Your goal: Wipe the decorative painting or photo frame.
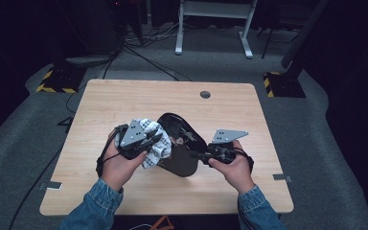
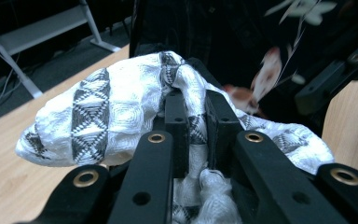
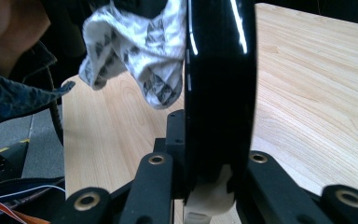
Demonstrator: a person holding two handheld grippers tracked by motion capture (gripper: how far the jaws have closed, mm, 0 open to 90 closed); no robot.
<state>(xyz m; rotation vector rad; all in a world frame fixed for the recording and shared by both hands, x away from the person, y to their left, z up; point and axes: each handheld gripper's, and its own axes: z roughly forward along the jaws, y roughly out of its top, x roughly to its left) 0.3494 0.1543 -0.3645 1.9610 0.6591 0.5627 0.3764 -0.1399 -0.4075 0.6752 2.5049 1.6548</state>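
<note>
A glossy black dish (image 1: 184, 143) with a pale flower pattern inside is held tilted above the wooden table (image 1: 124, 100). My right gripper (image 1: 197, 155) is shut on its rim; in the right gripper view the dish (image 3: 219, 70) stands edge-on between the jaws of the right gripper (image 3: 214, 126). My left gripper (image 1: 157, 140) is shut on a bunched white cloth (image 1: 154, 129) with a dark triangle pattern, held against the dish's left side. In the left gripper view the cloth (image 2: 98, 107) wraps over the left gripper (image 2: 196, 107), with the dish (image 2: 242, 42) just behind it.
The table has a round cable hole (image 1: 205, 94) near its far edge. Beyond it stands a white desk frame (image 1: 211, 24), with yellow-and-black striped bases (image 1: 57, 81) on the floor at both sides. Denim sleeves (image 1: 96, 203) come in from the bottom.
</note>
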